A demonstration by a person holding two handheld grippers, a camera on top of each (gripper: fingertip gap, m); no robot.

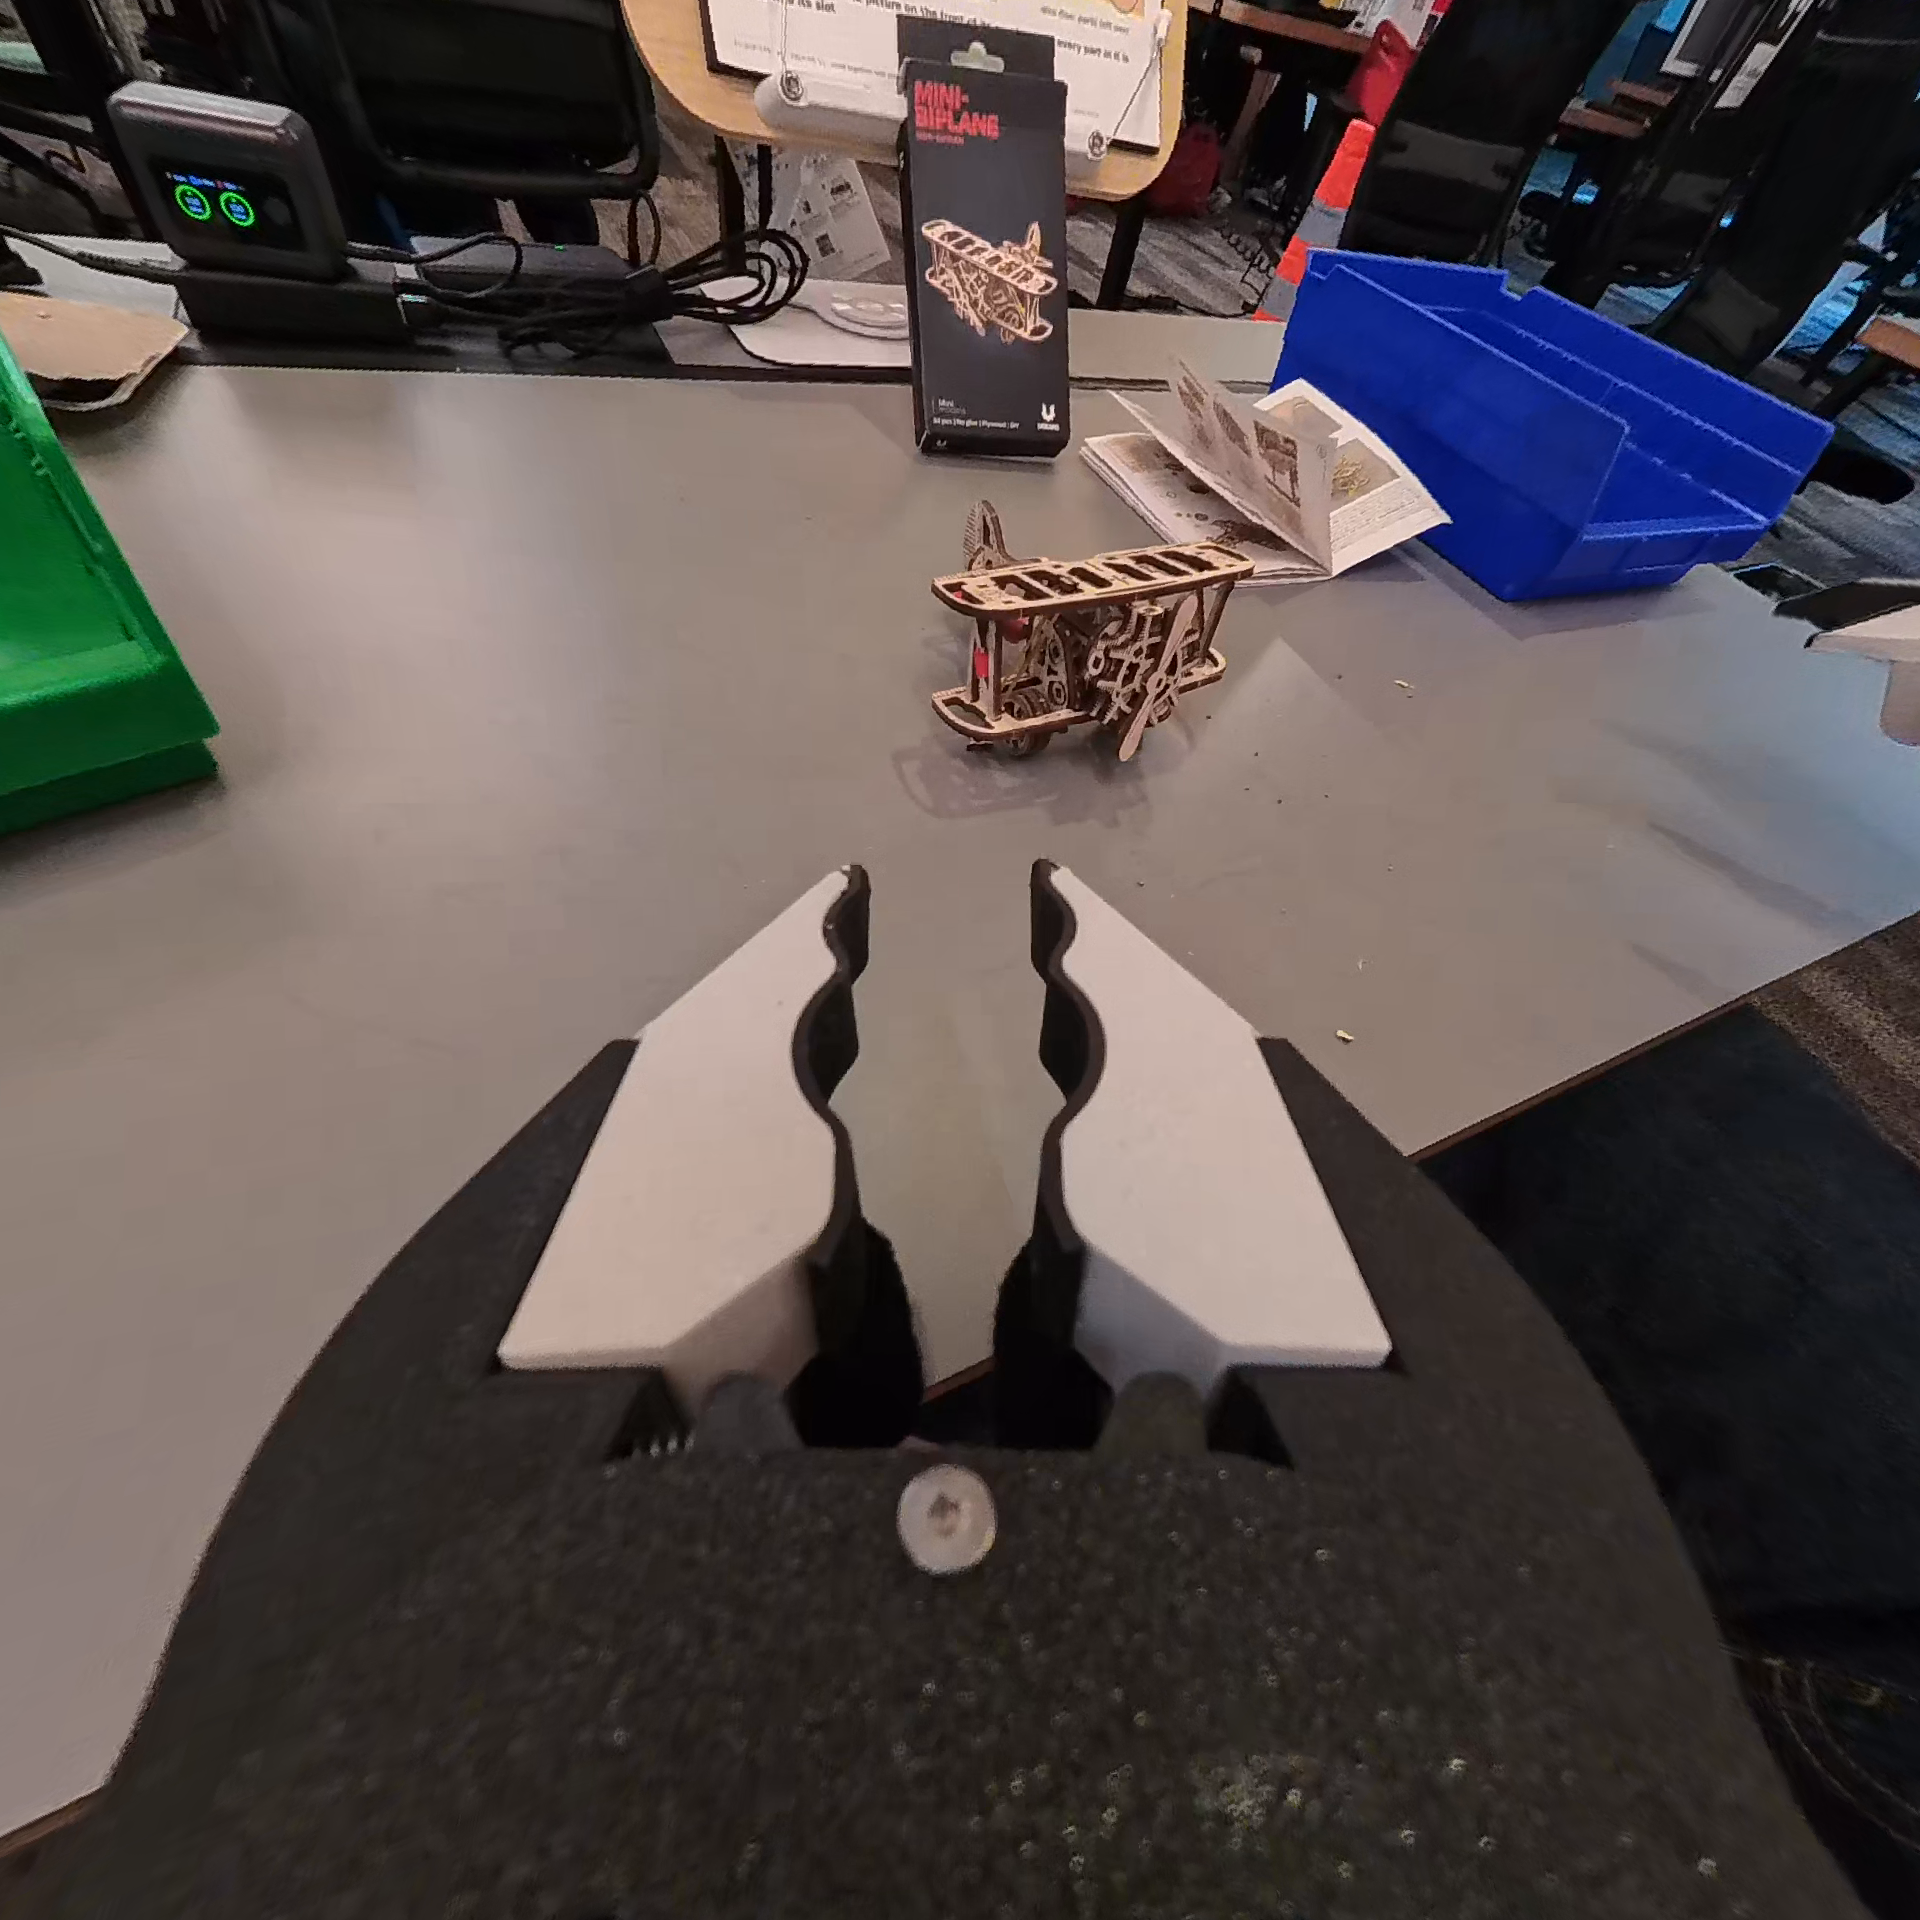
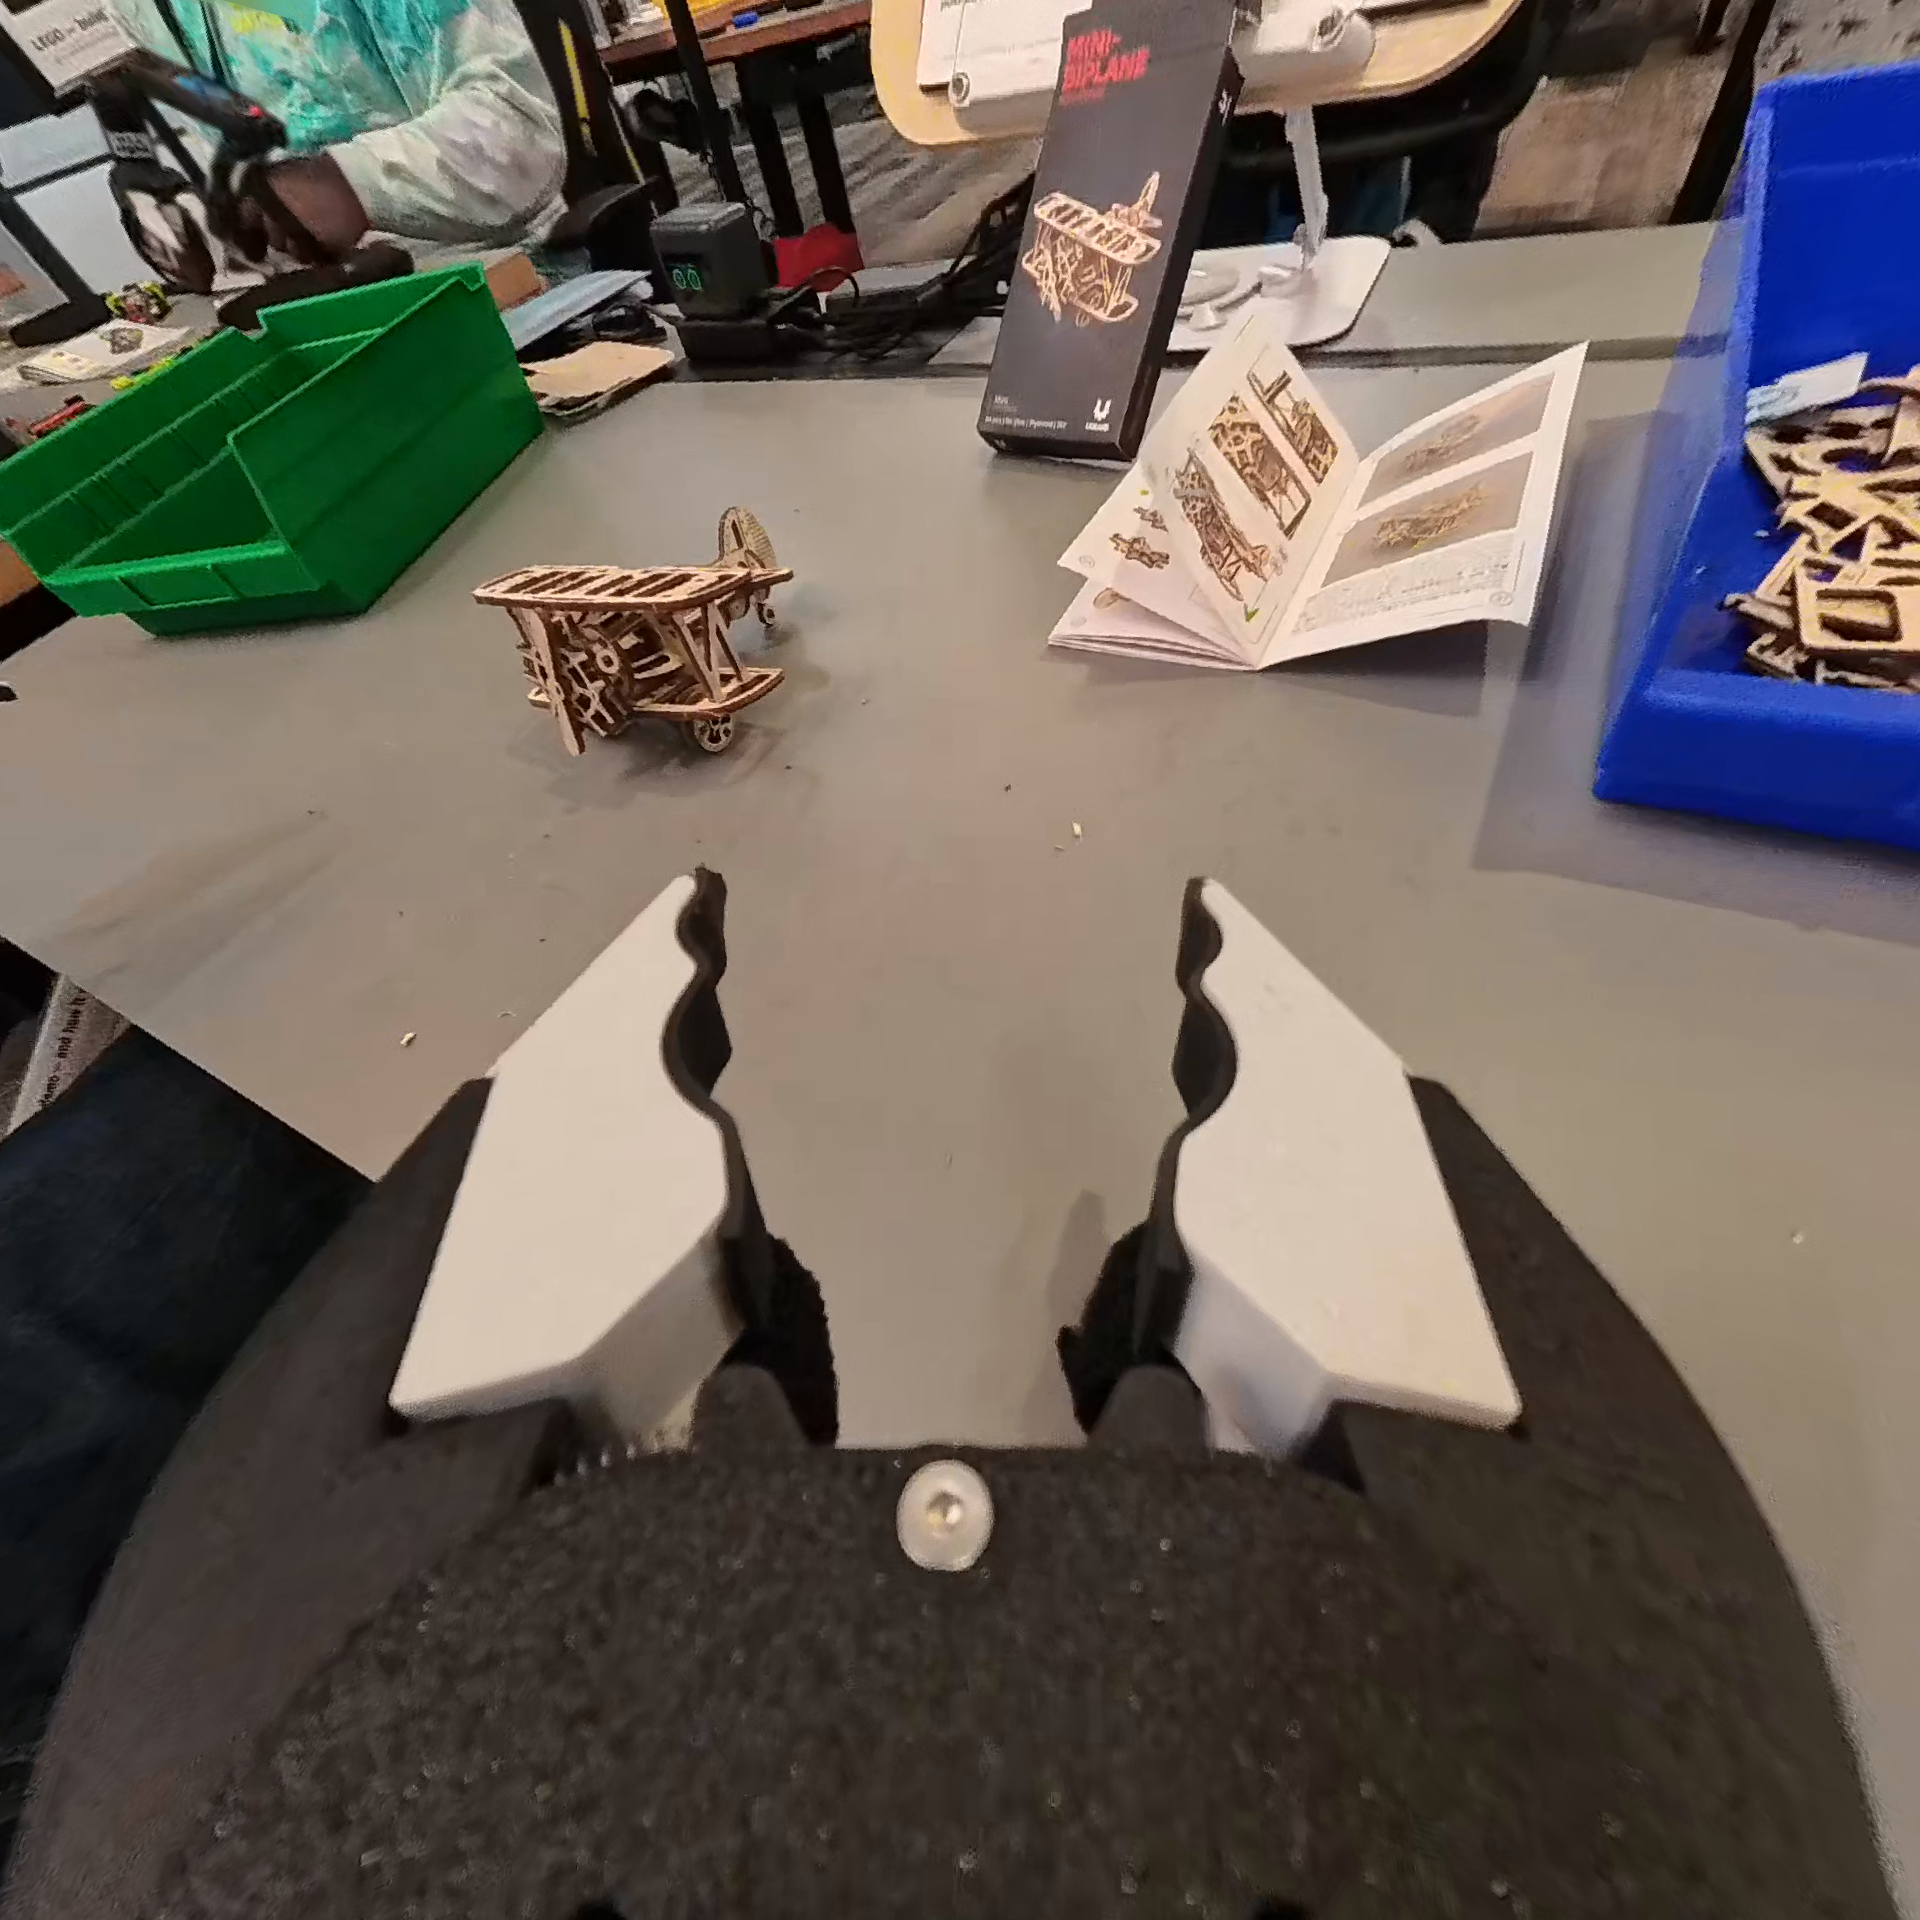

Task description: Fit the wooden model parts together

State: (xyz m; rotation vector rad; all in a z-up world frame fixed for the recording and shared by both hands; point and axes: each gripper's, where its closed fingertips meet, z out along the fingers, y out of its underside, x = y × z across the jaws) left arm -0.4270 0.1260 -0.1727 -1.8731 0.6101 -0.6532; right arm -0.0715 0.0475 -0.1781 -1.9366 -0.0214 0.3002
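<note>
Your table keeps a green bin left and a blue bin of scrap right, clearing the middle. The booklet lies open for reference. The biplane stands centred on its wheels, looking complete. Your right gripper gapes wide, your left gripper narrower; both hold nothing.

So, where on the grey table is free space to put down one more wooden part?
The widest bare patch lies between the wooden biplane and the near table edge. Another lies between the green bin and the biplane. It is crowded toward the back right: black box, open booklet and blue bin sit close together.
</note>
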